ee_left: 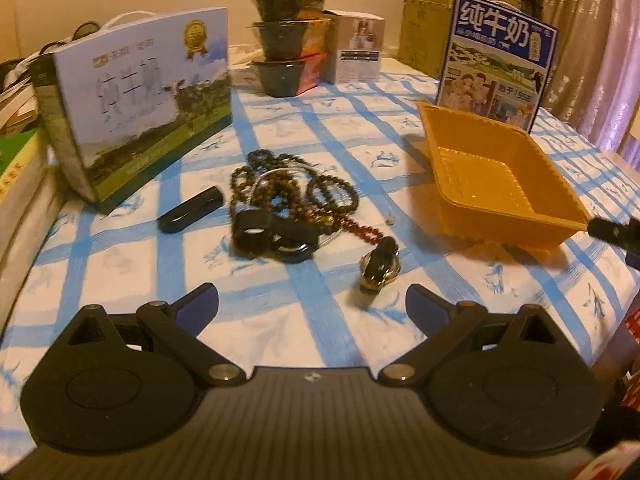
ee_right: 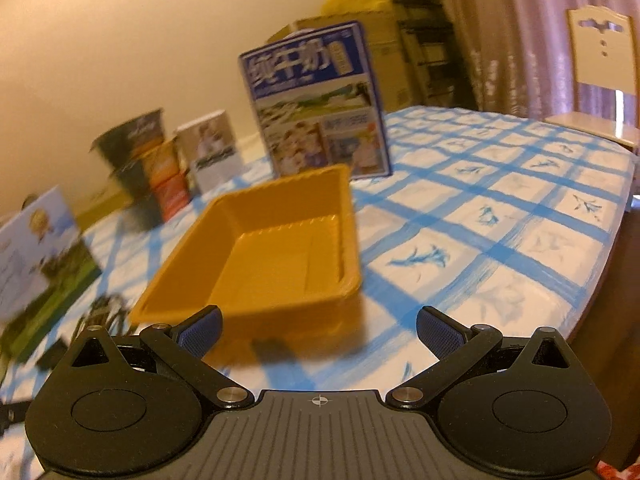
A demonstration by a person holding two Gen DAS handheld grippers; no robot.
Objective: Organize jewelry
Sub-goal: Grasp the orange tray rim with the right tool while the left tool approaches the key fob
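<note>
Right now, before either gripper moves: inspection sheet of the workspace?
Surface: blue-checked tablecloth, no spills seen.
Job's things: bead strands piled mid-table; watch lying apart from the pile; orange tray holds nothing.
Clutter: milk cartons, stacked bowls, black case.
Grippers: left gripper open; right gripper open, near tray edge.
Cables: cords behind left carton.
Surroundings: curtain, chair.

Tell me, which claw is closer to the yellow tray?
The right. The right claw hangs open at the tray's near edge. The left claw sits open farther back, facing the beads, with the tray off to its right.
</note>
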